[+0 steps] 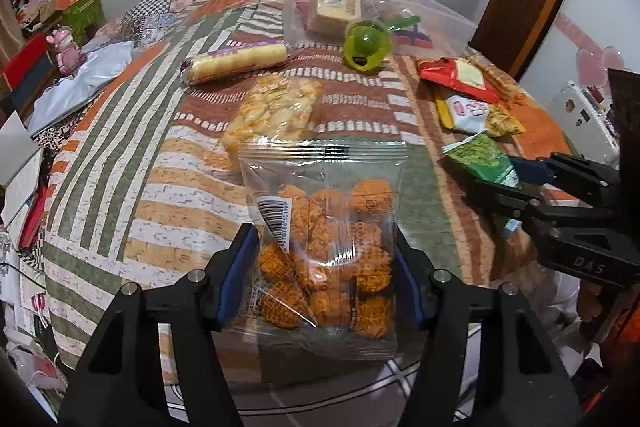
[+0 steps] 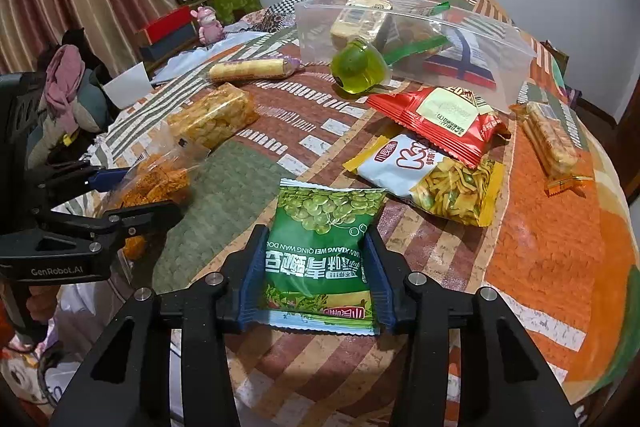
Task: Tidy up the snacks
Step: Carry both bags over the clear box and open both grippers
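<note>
On the patchwork cloth (image 2: 540,227), left fingers (image 1: 244,259) pinching clear orange-snack bag (image 1: 324,227), right fingers (image 2: 376,263) pinching green pea packet (image 2: 320,251)

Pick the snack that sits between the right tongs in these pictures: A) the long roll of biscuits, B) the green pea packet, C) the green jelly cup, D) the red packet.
B: in the right wrist view the right tongs have their blue pads on either side of the green pea packet, while the red packet, the roll of biscuits and the jelly cup lie farther off on the table.
</note>
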`<control>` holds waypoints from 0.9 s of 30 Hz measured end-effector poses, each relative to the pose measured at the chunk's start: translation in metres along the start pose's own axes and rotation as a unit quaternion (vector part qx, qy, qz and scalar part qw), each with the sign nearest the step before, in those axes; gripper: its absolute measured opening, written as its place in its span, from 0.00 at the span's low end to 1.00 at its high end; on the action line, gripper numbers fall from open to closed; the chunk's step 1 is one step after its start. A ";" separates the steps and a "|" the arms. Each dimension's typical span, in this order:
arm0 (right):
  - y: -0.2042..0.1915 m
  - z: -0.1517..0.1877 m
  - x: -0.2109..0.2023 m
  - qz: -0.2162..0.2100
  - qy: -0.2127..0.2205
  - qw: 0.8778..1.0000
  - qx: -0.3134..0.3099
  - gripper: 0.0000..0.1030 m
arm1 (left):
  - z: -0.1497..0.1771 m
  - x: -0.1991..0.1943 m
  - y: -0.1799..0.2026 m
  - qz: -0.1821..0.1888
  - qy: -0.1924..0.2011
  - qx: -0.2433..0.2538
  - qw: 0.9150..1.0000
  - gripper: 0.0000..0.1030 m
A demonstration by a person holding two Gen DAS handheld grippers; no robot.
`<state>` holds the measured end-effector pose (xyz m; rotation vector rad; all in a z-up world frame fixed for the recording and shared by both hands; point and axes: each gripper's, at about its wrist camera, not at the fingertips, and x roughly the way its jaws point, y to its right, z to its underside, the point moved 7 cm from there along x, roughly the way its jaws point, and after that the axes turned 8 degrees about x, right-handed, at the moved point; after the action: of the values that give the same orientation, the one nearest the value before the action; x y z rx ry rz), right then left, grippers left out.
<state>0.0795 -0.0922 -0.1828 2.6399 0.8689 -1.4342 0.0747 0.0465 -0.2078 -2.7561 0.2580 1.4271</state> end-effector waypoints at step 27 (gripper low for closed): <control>0.018 -0.081 -0.066 -0.011 0.122 0.992 0.014 0.39 | -0.114 -0.057 0.029 -0.014 0.153 0.039 0.987 0.60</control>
<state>0.1220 -0.1163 -0.0889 2.8781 0.9023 -1.1514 0.1299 0.0146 -0.0945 -2.8911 0.2745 0.9599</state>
